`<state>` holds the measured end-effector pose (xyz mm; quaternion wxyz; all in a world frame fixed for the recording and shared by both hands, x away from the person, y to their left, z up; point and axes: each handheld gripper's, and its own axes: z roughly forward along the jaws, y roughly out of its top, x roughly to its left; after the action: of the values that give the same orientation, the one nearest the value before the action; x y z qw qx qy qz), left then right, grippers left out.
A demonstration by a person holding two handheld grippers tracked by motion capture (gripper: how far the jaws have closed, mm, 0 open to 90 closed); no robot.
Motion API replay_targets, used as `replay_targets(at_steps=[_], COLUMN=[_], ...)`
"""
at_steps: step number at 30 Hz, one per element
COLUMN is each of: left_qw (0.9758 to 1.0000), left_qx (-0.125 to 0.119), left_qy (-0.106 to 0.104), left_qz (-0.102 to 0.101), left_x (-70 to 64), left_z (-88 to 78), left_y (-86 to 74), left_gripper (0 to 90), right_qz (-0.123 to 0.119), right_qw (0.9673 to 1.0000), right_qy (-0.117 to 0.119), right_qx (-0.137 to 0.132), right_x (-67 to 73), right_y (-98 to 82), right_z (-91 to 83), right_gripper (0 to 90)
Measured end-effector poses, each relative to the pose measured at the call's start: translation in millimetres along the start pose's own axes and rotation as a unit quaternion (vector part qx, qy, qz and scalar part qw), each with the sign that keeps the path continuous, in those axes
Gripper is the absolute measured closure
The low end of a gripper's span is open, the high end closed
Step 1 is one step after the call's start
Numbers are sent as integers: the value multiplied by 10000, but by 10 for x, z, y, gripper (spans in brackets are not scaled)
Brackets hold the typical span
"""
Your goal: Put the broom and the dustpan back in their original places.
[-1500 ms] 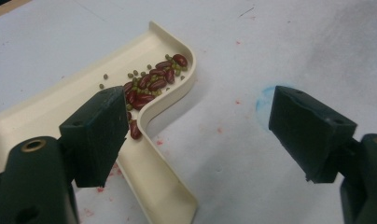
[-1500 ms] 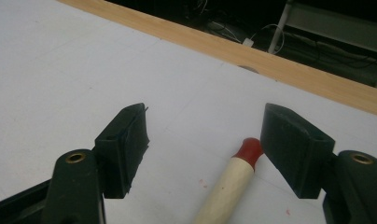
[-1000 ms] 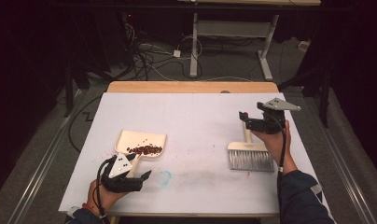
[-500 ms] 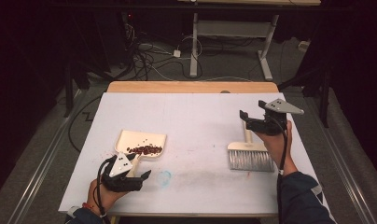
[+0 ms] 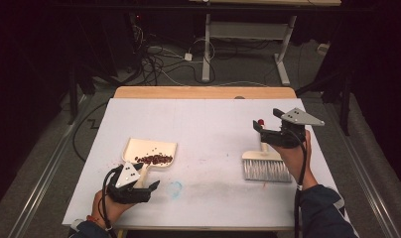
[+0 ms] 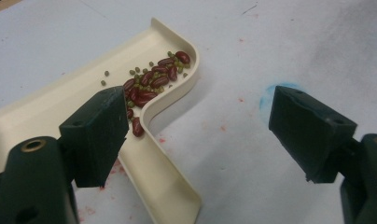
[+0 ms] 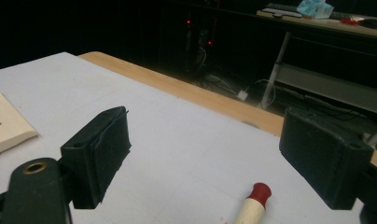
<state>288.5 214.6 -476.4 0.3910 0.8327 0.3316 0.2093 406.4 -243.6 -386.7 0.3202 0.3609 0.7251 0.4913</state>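
A cream dustpan lies at the table's front left with a pile of red and green beans in it. In the left gripper view the beans lie at the pan's back wall. The pan's handle runs between the jaws, close to the left one. My left gripper is open around that handle. A hand brush lies at the right, its red-tipped handle pointing away. My right gripper hovers open above the handle's end.
The white table cover ends at a wooden strip along the far edge. A faint blue smudge marks the cover beside the left gripper. Cables and desk legs stand on the floor beyond.
My right gripper has tipped very slightly above the brush handle. The left gripper, dustpan and brush have stayed put.
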Motion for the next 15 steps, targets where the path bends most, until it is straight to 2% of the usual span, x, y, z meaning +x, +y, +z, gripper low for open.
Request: replay_targets(at_steps=[3,15], left_qw=[10000,10000], left_qx=[5,37], left_qy=[-6,20], left_qz=[1,23], left_x=[1,-6], left_z=[2,5], left_y=[-1,3], left_gripper=[197,197], right_qz=[-111,-256], right_qw=[9999,9995], right_qy=[61,147], right_qx=[-7,-140], right_x=[42,123], right_y=[9,38], right_z=[-26,-175], right_gripper=[166,166])
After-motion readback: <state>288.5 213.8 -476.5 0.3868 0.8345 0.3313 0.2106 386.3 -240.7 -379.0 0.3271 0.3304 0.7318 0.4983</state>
